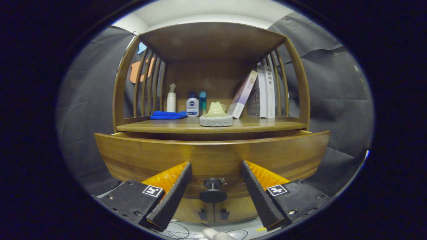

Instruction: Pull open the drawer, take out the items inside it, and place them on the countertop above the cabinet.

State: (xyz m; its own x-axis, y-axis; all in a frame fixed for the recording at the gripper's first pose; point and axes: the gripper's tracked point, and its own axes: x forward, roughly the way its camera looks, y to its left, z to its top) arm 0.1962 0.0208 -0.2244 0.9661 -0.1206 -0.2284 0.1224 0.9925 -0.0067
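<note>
A wooden cabinet stands ahead with its drawer pulled out a little; the drawer front faces me and its inside is hidden. A round dark knob sticks out of the drawer front. My gripper is open, its two fingers spread to either side of the knob and not touching it. The countertop lies just above the drawer.
On the countertop sit a pale cone-shaped thing on a grey round base, a folded blue cloth, three bottles and leaning books. Slatted sides and a top shelf enclose it. Cables lie on the floor below.
</note>
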